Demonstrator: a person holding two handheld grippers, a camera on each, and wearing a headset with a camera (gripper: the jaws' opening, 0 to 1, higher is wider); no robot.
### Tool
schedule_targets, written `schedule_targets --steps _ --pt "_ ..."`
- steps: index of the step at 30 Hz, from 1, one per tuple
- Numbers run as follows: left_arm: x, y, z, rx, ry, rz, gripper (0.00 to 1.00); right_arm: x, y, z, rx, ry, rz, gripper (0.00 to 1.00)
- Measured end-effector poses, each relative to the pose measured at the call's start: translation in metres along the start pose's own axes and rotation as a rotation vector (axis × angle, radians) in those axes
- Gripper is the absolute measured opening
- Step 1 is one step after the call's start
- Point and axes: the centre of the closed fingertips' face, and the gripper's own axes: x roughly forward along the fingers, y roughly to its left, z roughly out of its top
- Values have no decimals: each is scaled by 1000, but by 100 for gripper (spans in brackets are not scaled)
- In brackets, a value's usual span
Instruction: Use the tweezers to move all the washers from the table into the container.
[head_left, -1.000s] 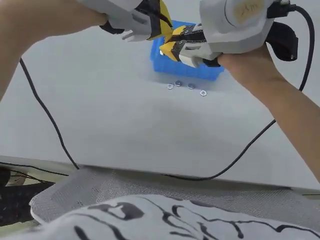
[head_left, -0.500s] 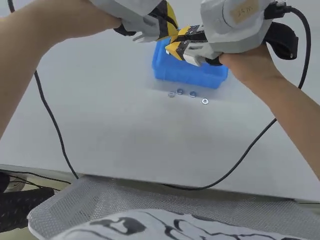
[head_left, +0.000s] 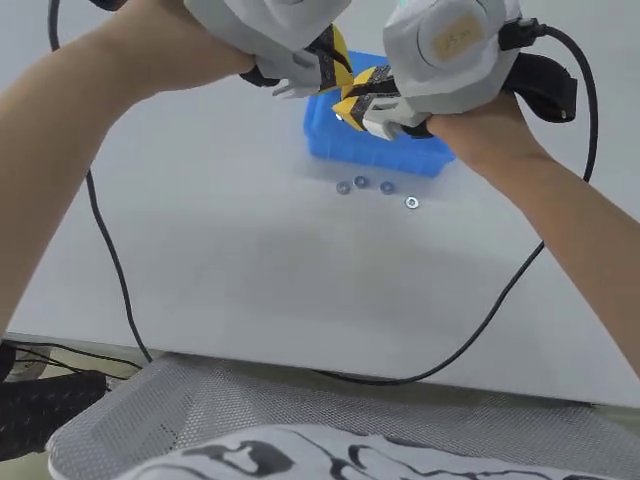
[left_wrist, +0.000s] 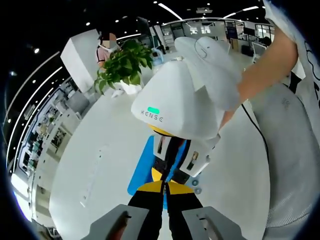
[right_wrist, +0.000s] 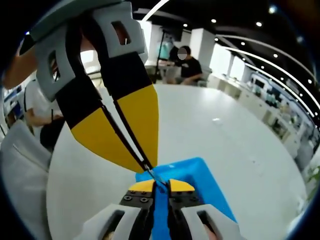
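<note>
Blue plastic, the container (head_left: 375, 150) sits on the pale table (head_left: 250, 260) in the head view, with four washers (head_left: 361, 183) loose on the table just beside its near wall. Above the container, the left gripper (head_left: 338, 68) and right gripper (head_left: 356, 97) meet tip to tip. In the left gripper view, its own jaws are pressed together over the container. In the right gripper view, the left gripper's jaws clamp the thin tweezers (right_wrist: 131, 136), whose end reaches the right gripper's jaws above the container. Those jaws leave a narrow slit, and I cannot tell whether they pinch it.
</note>
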Motion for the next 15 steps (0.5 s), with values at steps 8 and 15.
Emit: schedule_targets --steps 8,15 --pt "6 1 -7 -20 11 -8 0 9 1 -6 4 16 5 4" --pt "5 -11 -11 -40 22 9 0 16 3 -13 -3 42 11 5"
